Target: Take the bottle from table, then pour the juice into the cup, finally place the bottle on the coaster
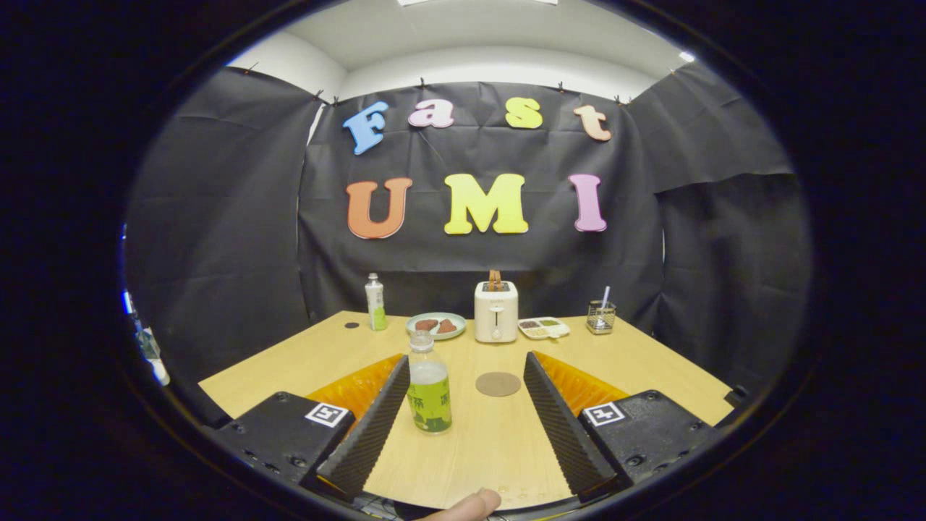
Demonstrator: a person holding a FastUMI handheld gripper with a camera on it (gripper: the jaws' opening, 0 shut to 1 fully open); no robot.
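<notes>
A clear bottle [428,387] with a green label and pale juice stands upright on the wooden table [651,362], close to the inner side of my left finger [376,416]. My gripper [466,373] is open, its fingers spread wide, and nothing is pressed between them. A round brown coaster [498,383] lies flat between the fingers, just right of the bottle and slightly farther off. No cup is recognisable in this view.
At the table's far edge stand a second bottle [375,302], a plate with food [435,325], a white toaster [495,311], a small divided dish [543,328] and a wire holder [600,316]. A fingertip [466,504] shows beneath the fingers.
</notes>
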